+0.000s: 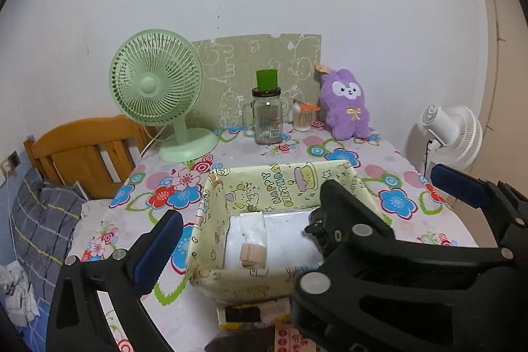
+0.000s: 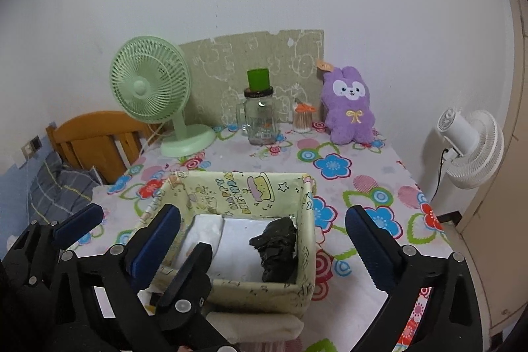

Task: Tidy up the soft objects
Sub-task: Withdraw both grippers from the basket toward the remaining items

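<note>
Both grippers, left gripper [image 1: 307,220] and right gripper [image 2: 264,240], wide open, empty. Next: reach gently for purple bunny [image 2: 350,106] at worktop's far edge.

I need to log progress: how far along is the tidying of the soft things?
Done: white folded items and a black bundle lie in the yellow box. In hand: nothing; the left tool and right tool are open and empty. Possibly left: the purple plush by the wall.
</note>
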Tool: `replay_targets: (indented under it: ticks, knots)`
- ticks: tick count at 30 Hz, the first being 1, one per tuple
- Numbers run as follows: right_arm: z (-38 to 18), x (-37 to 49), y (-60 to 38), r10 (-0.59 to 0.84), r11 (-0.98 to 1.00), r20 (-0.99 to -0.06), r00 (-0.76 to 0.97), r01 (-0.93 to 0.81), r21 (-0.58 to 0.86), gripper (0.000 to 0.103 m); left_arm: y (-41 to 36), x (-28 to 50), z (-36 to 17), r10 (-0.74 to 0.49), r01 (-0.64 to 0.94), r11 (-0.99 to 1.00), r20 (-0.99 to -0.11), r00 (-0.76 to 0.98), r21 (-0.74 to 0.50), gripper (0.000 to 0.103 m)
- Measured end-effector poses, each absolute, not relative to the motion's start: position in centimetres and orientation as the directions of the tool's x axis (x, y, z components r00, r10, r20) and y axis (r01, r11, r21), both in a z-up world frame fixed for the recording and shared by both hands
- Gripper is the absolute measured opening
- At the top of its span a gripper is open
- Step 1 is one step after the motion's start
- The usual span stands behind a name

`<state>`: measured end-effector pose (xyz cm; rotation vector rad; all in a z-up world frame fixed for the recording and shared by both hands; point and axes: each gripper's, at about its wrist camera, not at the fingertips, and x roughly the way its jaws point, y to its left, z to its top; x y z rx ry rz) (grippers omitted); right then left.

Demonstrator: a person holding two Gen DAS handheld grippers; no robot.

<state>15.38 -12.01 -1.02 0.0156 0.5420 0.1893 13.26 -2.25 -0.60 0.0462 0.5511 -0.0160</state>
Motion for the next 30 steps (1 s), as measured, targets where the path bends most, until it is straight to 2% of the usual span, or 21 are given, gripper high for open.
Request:
replay_targets:
  ticks: [30]
  knots:
    - [-1.3, 5.8, -14.1, 0.165, 0.985, -0.445, 0.880, -0.174, 0.020, 0.103, -4.0, 4.6, -1.6, -0.036, 0.053, 0.998, -0.489, 0.871, 0.020, 0.103]
